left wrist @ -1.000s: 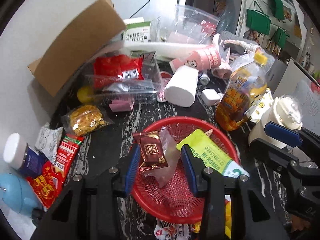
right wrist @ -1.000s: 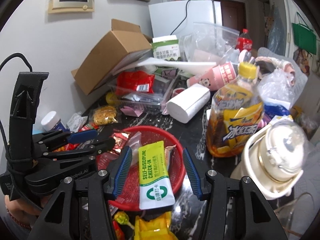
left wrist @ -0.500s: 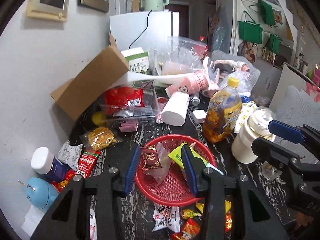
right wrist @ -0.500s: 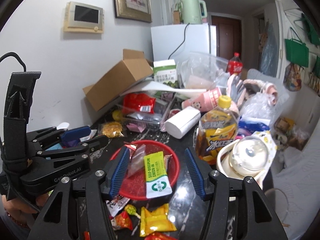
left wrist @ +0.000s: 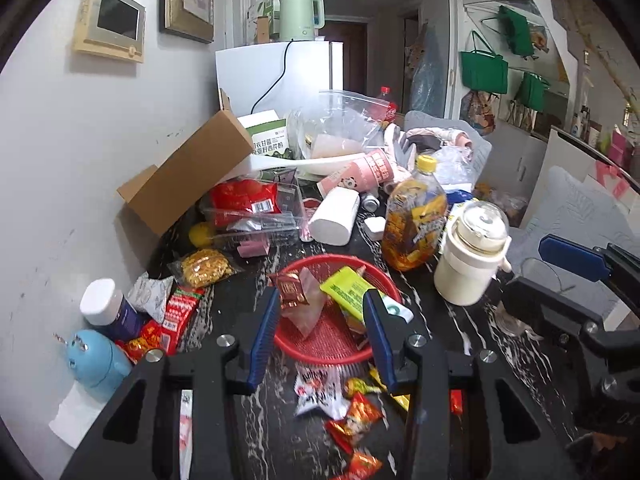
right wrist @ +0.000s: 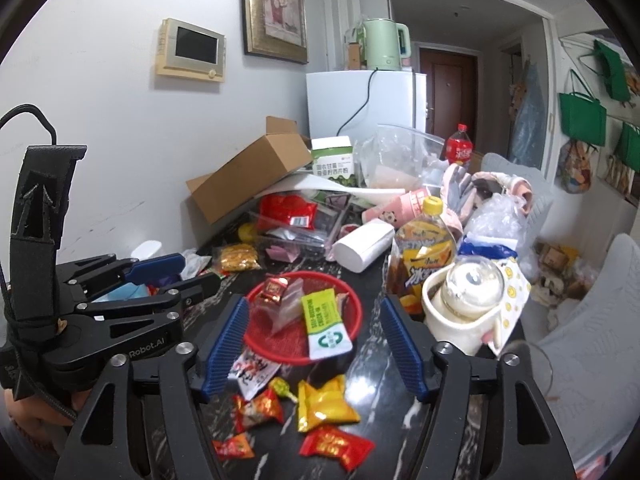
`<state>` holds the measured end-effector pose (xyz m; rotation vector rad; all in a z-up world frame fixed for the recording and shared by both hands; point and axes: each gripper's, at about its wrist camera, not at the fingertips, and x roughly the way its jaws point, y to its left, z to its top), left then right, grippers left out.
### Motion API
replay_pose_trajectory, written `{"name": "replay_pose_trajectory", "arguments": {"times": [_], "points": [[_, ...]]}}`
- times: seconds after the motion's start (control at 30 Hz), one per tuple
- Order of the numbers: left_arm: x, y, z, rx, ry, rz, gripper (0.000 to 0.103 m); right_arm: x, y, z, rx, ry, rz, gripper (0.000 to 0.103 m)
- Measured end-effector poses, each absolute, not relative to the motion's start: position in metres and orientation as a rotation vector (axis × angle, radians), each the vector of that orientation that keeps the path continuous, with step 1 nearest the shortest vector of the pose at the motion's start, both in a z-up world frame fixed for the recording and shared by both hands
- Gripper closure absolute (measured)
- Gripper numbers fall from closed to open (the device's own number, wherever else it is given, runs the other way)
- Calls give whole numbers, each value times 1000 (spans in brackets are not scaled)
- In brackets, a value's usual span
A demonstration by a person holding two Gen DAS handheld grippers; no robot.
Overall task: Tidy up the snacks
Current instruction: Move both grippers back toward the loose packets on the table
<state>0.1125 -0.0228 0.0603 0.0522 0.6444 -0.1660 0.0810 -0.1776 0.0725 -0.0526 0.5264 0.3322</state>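
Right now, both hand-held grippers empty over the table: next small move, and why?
Probably lower the right hand-held gripper, whose jaws are opening with nothing between them, onto the yellow packet lying loose on the table in front of the red basket. The basket already holds the green sachet and a red-brown packet; several wrapped snacks are outside it.

A tilted cardboard box (right wrist: 250,168) leans against the wall at the far left of the dark marbled bench (right wrist: 376,396). Behind it stands a white fridge (right wrist: 394,98) with a pale green kettle (right wrist: 384,44) on top. A yellow-capped bottle of amber drink (right wrist: 426,248) stands just beside a cream jar with a clear domed lid (right wrist: 466,300). A white paper roll (right wrist: 364,246) lies on its side. Green bags (left wrist: 484,70) hang on the right wall.
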Motion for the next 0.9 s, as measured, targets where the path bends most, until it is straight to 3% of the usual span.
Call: {"name": "replay_pose_trajectory", "arguments": {"times": [0.1,0.17,0.2,0.9], "points": [[98,-24,56,53,649,-183,55,68,-178,68,-46,532,333,34],[88,-24,53,41,650,-198,41,59,-179,64,-38,536,334,33],[83,-24,51,37,646,-205,39,54,-179,62,-35,539,334,32],[23,-21,-1,39,743,-314,38,4,-190,-14,55,683,311,29]]}}
